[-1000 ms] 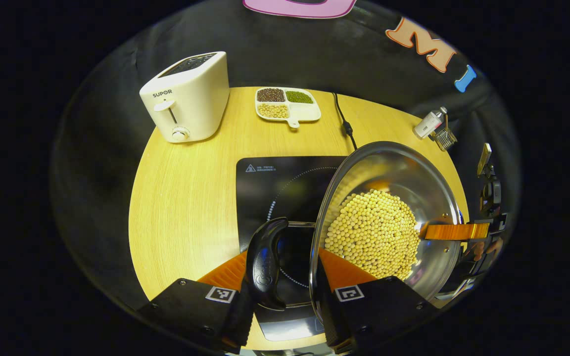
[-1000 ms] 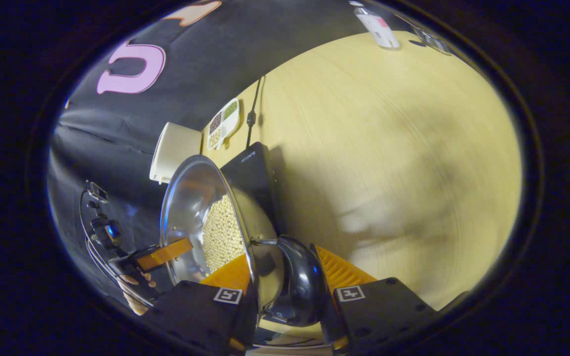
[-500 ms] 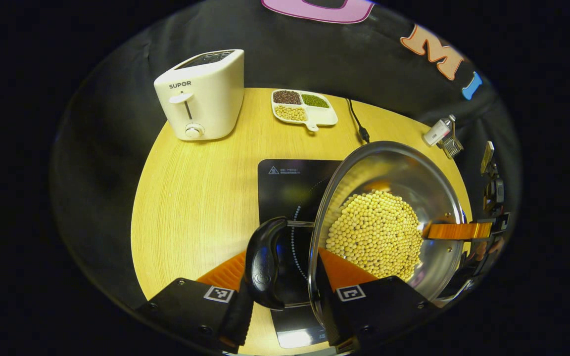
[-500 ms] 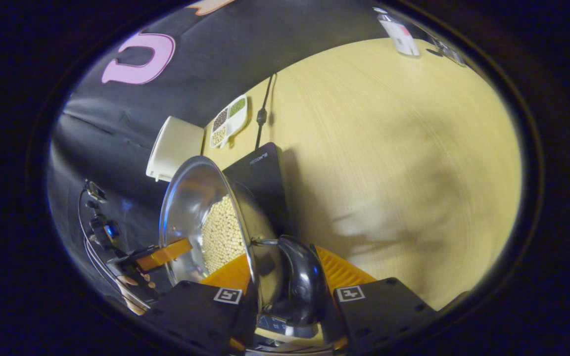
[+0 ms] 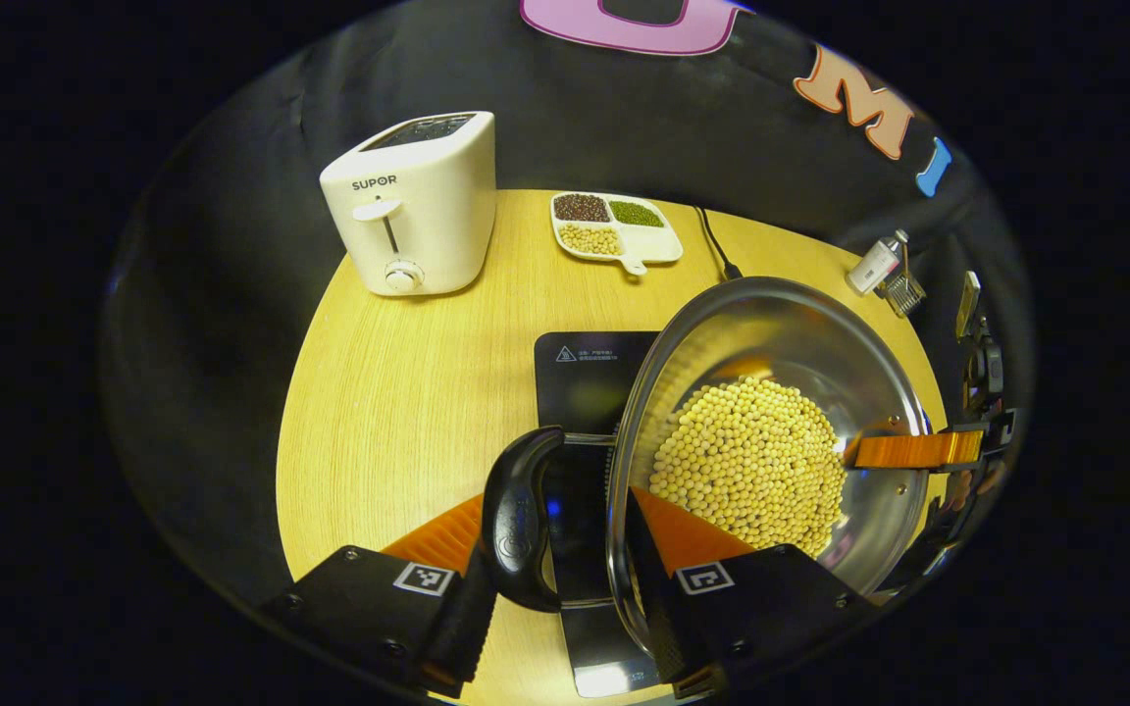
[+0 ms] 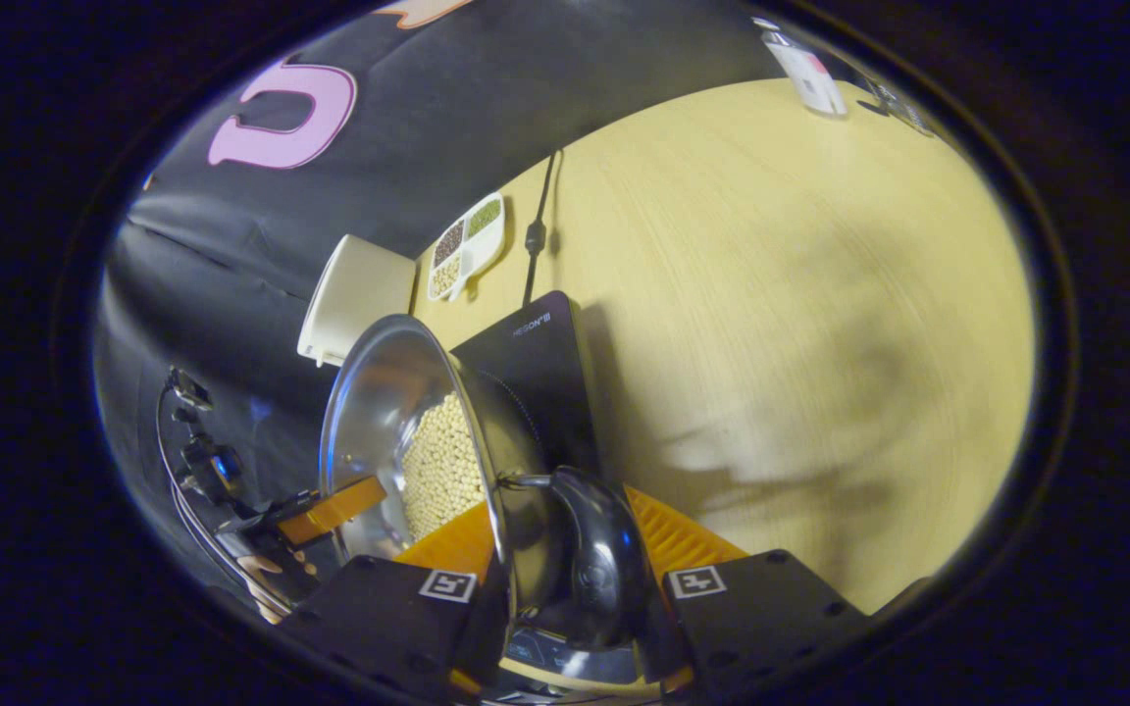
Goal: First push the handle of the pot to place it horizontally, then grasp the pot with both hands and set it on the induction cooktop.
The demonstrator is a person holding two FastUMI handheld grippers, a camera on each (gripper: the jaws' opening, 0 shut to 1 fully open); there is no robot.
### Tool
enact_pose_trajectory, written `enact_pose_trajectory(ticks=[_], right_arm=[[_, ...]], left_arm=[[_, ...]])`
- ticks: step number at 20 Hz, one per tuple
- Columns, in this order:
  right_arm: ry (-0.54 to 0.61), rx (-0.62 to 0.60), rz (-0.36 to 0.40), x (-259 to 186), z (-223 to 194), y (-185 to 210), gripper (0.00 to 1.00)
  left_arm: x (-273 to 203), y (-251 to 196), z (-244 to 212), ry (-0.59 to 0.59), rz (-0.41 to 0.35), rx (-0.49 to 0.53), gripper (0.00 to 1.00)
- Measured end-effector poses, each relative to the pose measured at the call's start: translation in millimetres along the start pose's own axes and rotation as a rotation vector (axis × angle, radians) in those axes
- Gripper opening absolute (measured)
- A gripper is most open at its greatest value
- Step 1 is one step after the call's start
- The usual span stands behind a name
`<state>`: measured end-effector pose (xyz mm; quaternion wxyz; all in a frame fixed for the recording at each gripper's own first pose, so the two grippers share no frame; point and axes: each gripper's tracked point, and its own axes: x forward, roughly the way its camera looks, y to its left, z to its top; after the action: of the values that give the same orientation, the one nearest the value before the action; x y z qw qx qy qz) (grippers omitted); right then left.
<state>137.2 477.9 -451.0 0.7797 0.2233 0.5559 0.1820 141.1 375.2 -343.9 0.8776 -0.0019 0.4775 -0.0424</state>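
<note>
Left gripper [image 5: 565, 534]: nearest in the left gripper view, jaws clamped across the rim and black loop handle [image 5: 518, 529] of the steel pot [image 5: 800, 343], one finger outside the handle, the other inside the pot wall.

Right gripper [image 6: 565, 549]: nearest in the right gripper view, jaws likewise closed over the opposite rim and its black handle [image 6: 596, 564]. It also appears at the far rim in the left gripper view [image 5: 913, 451].

Pot: held between both grippers above the table, over the right part of the induction cooktop [image 5: 580, 378]; whether it touches the glass cannot be told. Holds a bed of soybeans [image 5: 751, 466].

Induction cooktop: black slab on the round wooden table [image 5: 398, 392], partly under the pot. The right gripper view shows its far edge [image 6: 536, 343].

Left gripper view, farther: white toaster [image 5: 415, 203] at back left, with lever and dial facing forward; divided white dish [image 5: 616, 226] of dark, green and pale beans; black power cord [image 5: 714, 245]; small white bottle [image 5: 876, 265] with a wire item beside it at the right edge.

Right gripper view, additional: a wide bare stretch of tabletop [image 6: 800, 324] with soft shadows; a hand's fingertips [image 6: 266, 567] behind the other gripper; the toaster's plain side [image 6: 354, 299].
</note>
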Motion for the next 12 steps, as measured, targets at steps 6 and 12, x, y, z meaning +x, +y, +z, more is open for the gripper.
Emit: enact_pose_trajectory(ticks=[6,12], right_arm=[[-0.011,0.005,0.004,-4.1,5.8,-1.9,0.92],[-0.284,-0.014,0.061,-76.1,61.9,6.9,0.92]], left_arm=[[-3.2,-0.9,15.7,-0.152,0.074,-0.027,0.84],[-47.2,5.0,53.6,-0.381,0.213,-0.071,0.98]])
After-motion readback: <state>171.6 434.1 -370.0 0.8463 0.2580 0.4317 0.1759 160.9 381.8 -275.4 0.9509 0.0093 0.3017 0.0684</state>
